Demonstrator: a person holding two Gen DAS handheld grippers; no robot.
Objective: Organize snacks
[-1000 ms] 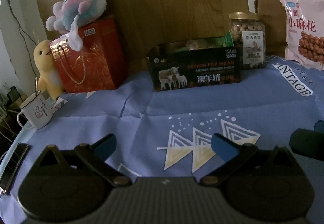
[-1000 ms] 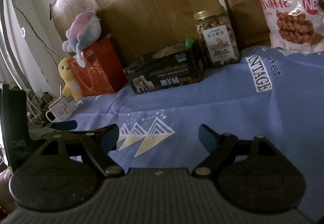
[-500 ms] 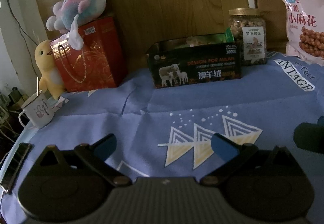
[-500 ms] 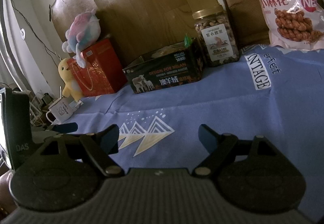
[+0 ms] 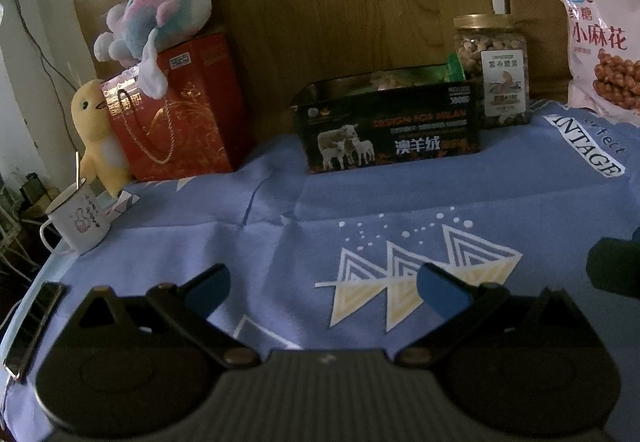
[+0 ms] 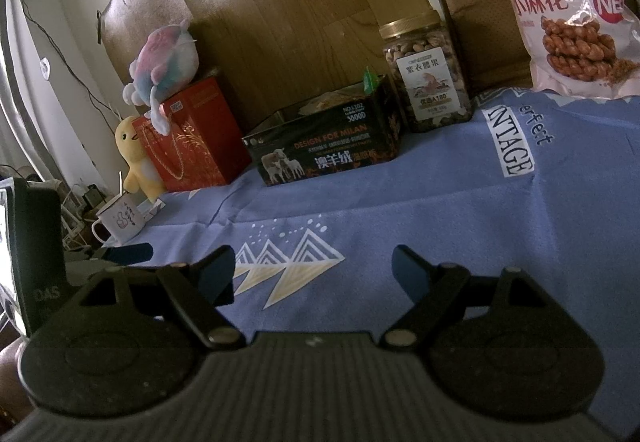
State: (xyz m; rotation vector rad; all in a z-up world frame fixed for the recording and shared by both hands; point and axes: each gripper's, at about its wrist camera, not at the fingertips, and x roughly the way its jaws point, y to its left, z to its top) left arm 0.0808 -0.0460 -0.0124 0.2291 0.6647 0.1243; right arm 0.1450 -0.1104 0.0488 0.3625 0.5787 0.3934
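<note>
A black tin box (image 5: 388,130) with sheep on its front holds snack packets at the back of the blue cloth; it also shows in the right wrist view (image 6: 324,154). A jar of nuts (image 5: 492,70) with a gold lid stands right of it, also in the right wrist view (image 6: 426,74). A pink snack bag (image 5: 604,50) leans at the far right, also in the right wrist view (image 6: 568,10). My left gripper (image 5: 324,288) is open and empty, low over the cloth. My right gripper (image 6: 314,274) is open and empty too.
A red gift bag (image 5: 180,114) with a plush toy (image 5: 160,14) on top and a yellow duck toy (image 5: 96,134) stand at the back left. A white mug (image 5: 78,220) sits near the left edge. A dark flat device (image 5: 34,326) lies at the left edge.
Both grippers have drawn back slightly from the snacks and stay open and empty. Nothing on the table has moved.
</note>
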